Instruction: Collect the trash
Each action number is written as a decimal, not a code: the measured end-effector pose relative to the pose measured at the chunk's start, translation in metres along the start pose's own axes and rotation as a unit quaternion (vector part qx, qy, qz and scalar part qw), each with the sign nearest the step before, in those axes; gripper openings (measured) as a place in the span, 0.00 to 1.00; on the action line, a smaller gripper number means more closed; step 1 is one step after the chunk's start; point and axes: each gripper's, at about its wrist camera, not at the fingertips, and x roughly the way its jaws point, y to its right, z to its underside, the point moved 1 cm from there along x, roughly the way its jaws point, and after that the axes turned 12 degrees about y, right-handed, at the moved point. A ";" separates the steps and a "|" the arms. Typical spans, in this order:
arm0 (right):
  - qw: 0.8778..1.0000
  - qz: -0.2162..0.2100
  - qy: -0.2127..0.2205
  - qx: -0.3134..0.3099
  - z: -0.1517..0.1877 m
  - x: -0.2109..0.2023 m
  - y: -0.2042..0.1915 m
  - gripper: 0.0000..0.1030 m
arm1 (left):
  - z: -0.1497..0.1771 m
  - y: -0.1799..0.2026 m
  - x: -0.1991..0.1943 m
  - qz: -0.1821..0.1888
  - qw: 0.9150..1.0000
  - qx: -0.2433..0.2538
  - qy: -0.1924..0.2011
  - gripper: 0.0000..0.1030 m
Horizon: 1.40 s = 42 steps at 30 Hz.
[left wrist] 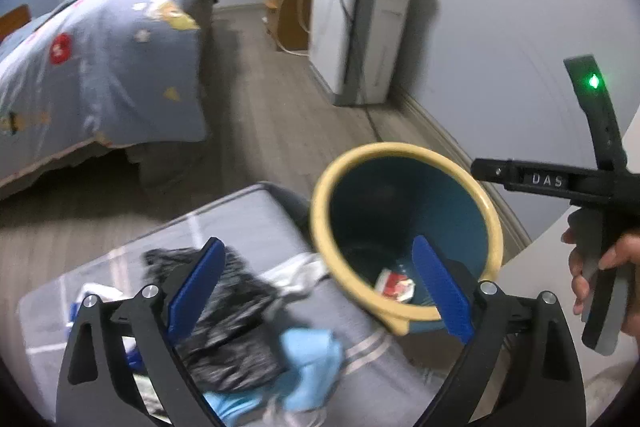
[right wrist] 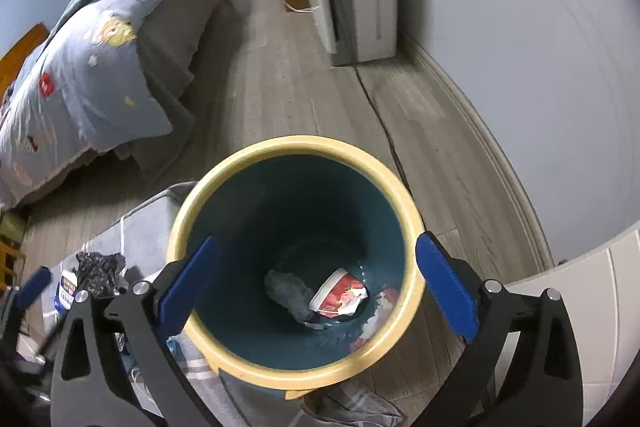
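A home bedroom: a bed (left wrist: 100, 67) with a patterned quilt (right wrist: 92, 67), and wood-look flooring (right wrist: 288, 83).

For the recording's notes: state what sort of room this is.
Most likely a bedroom in a home: a bed with a patterned quilt, a wooden floor, and a bin with trash inside.

Teal trash bin (right wrist: 256, 227) with a pale yellow rim, red-and-white wrapper (right wrist: 340, 297) inside (beside a grey wad); blue pads on black grippers; crumpled black bag (left wrist: 228, 311) and light-blue cloth (left wrist: 308, 359) on grey striped mat (left wrist: 248, 215); blue cartoon-print duvet (left wrist: 100, 67)
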 end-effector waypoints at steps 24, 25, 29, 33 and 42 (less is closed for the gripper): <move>0.988 -0.057 0.013 -0.141 0.021 -0.028 -0.149 0.94 | 0.036 -0.181 -0.146 -0.164 0.981 -0.098 0.038 0.94; 0.988 -0.052 0.014 -0.144 0.023 -0.030 -0.156 0.94 | 0.037 -0.186 -0.150 -0.172 0.980 -0.096 0.039 0.94; 0.989 -0.037 0.010 -0.142 0.030 -0.037 -0.182 0.94 | 0.040 -0.201 -0.159 -0.172 0.977 -0.115 0.049 0.94; 0.984 -0.055 0.012 -0.170 0.044 -0.048 -0.215 0.94 | 0.047 -0.211 -0.160 -0.176 0.977 -0.112 0.038 0.94; 0.960 -0.102 0.022 -0.259 0.067 -0.058 -0.268 0.94 | 0.060 -0.225 -0.164 -0.171 0.979 -0.106 0.024 0.94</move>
